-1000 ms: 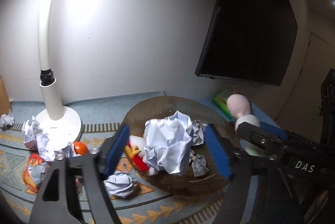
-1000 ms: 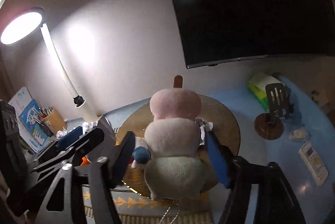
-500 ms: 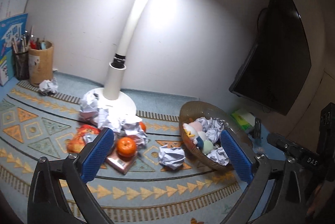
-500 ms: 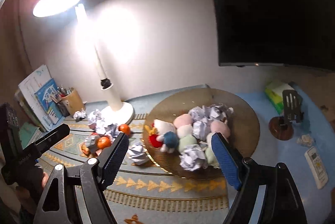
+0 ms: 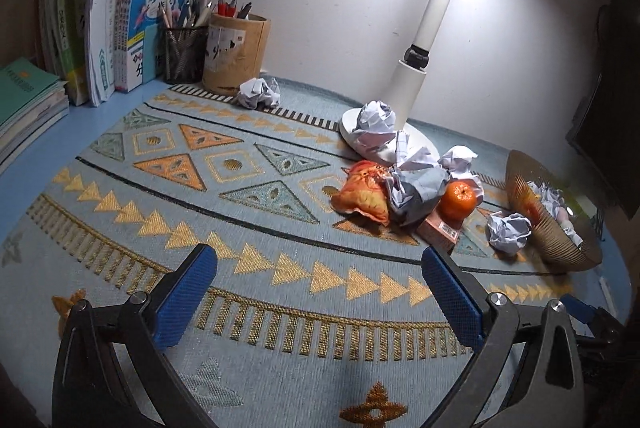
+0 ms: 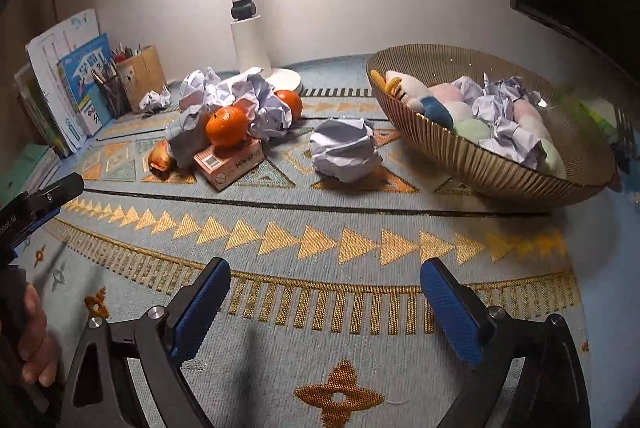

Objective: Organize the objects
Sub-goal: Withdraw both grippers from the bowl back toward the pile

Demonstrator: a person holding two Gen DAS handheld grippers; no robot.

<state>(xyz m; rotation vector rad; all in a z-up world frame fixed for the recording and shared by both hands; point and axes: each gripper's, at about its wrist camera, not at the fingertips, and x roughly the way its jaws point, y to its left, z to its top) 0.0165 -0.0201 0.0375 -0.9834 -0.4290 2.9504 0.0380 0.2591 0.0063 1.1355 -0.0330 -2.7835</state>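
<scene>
A golden wire basket [image 6: 500, 167] holding plush toys and several crumpled paper balls stands on the patterned rug at the right, and shows at the far right of the left wrist view [image 5: 560, 248]. One loose paper ball [image 6: 344, 151] lies just left of it. Further left, an orange [image 6: 226, 125] sits on a pink box [image 6: 232, 161] among more crumpled paper [image 5: 416, 183], beside an orange snack packet [image 5: 362, 191]. My left gripper [image 5: 316, 260] is open over bare rug, holding nothing. My right gripper [image 6: 325, 268] has its jaws opening, with nothing between them, short of the loose ball.
A white lamp base [image 5: 420, 143] stands behind the pile. Books [image 5: 120, 27], a mesh pen cup [image 5: 184, 55] and a cardboard pen holder [image 5: 236, 55] line the back left, with a paper ball [image 5: 258, 92] beside them. A hand [image 6: 32, 340] shows at the left edge.
The left gripper let go of a paper ball and the right let go of a plush toy; both now lie in the basket. Both grippers pulled back and down, the left swinging leftward.
</scene>
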